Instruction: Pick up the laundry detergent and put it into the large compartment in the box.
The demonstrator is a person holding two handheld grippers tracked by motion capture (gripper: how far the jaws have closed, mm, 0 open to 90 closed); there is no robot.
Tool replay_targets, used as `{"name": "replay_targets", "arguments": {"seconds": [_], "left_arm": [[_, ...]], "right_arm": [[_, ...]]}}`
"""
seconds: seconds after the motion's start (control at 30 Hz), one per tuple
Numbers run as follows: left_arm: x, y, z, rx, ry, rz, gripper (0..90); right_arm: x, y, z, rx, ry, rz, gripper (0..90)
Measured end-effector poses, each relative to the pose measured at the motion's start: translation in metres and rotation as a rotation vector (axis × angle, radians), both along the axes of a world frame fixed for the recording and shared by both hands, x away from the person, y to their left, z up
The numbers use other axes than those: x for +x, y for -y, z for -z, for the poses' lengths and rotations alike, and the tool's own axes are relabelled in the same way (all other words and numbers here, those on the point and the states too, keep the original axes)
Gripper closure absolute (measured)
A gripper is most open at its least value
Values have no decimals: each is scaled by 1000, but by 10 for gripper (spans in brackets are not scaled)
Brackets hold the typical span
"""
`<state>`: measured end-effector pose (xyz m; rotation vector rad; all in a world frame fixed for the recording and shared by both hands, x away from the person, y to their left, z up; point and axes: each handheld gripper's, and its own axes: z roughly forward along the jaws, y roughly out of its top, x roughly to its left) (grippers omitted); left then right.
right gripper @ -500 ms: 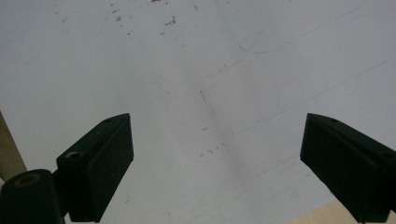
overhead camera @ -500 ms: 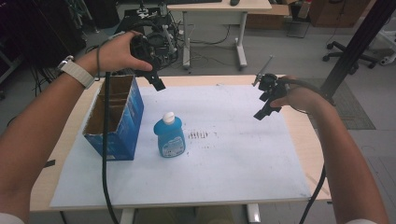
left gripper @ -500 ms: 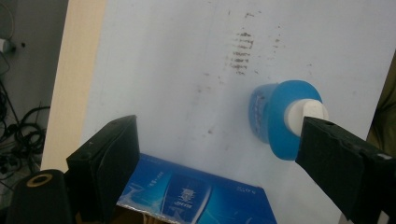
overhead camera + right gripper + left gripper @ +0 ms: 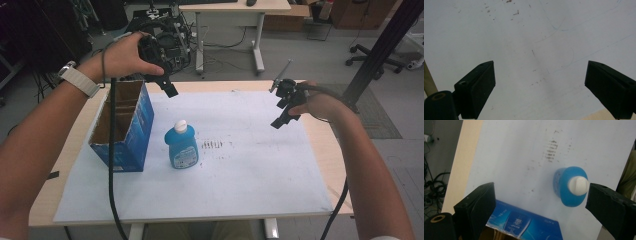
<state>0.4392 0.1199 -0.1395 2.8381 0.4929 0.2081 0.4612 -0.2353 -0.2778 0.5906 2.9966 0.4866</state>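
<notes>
A blue bottle [image 4: 182, 145] with a white cap stands upright on the white sheet [image 4: 250, 165], just right of an open blue cardboard box [image 4: 124, 125]. My left gripper [image 4: 169, 89] hangs open in the air above the box's far right corner. From the left gripper view I look down on the bottle [image 4: 570, 186] and the box's blue side [image 4: 524, 222] between the wide-apart jaws [image 4: 539, 207]; nothing is gripped. My right gripper [image 4: 282, 117] hovers open over the right part of the sheet, and the right gripper view has bare sheet [image 4: 536, 50] between its jaws [image 4: 539, 87].
The wooden table [image 4: 320, 145] shows as a rim around the sheet. Dark smudges [image 4: 212, 145] mark the sheet right of the bottle. Beyond the far edge stand a desk [image 4: 235, 10], cables and equipment [image 4: 170, 35]. A black post [image 4: 380, 50] rises at the right.
Both hands hold about the same places as half a second ago. The bottle and the box have not moved.
</notes>
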Motion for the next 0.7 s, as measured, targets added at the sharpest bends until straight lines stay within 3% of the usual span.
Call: {"name": "replay_targets", "arguments": {"seconds": [0.27,0.57,0.7], "left_arm": [[-7,-1,-6,-8,1,-31,87],[-11,0,-1,-17,-51,-65,87],[-13,0,-2,-18,-56,-78,83]], "right_arm": [[-2,1,-2,1,3,2,97],[-3,1,-2,0,8,2,96],[-3,1,-2,-5,6,2,96]]}}
